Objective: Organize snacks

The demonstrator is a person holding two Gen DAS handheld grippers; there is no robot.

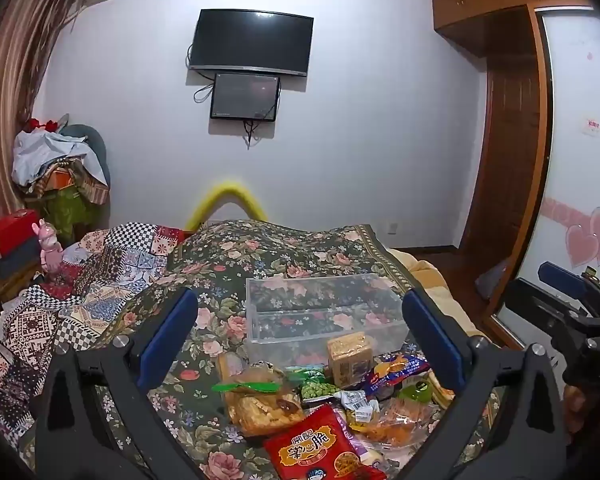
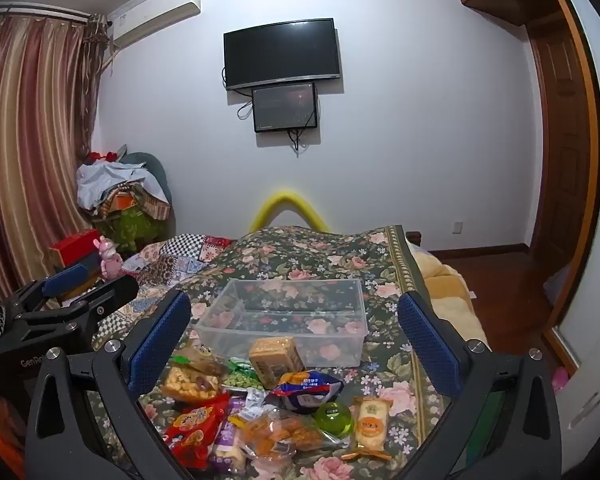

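Observation:
A clear plastic bin (image 1: 324,312) (image 2: 288,320) sits empty on the floral bedspread. In front of it lies a heap of snacks: a tan cracker pack (image 1: 350,356) (image 2: 274,358), a red packet (image 1: 320,444) (image 2: 194,430), a blue packet (image 1: 394,370) (image 2: 304,390), green peas (image 1: 318,390), a green jelly cup (image 2: 334,418) and a pale yellow cake pack (image 2: 370,424). My left gripper (image 1: 298,342) hovers open above the heap. My right gripper (image 2: 294,344) is open too, nothing between its fingers. Each gripper shows at the edge of the other's view.
The bed's floral cover (image 2: 388,264) runs back to the wall with two screens (image 2: 282,54). A patchwork quilt (image 1: 100,276) lies left. Clutter and a pink toy (image 2: 108,258) stand by the curtain. A wardrobe (image 1: 512,140) and wooden floor are right.

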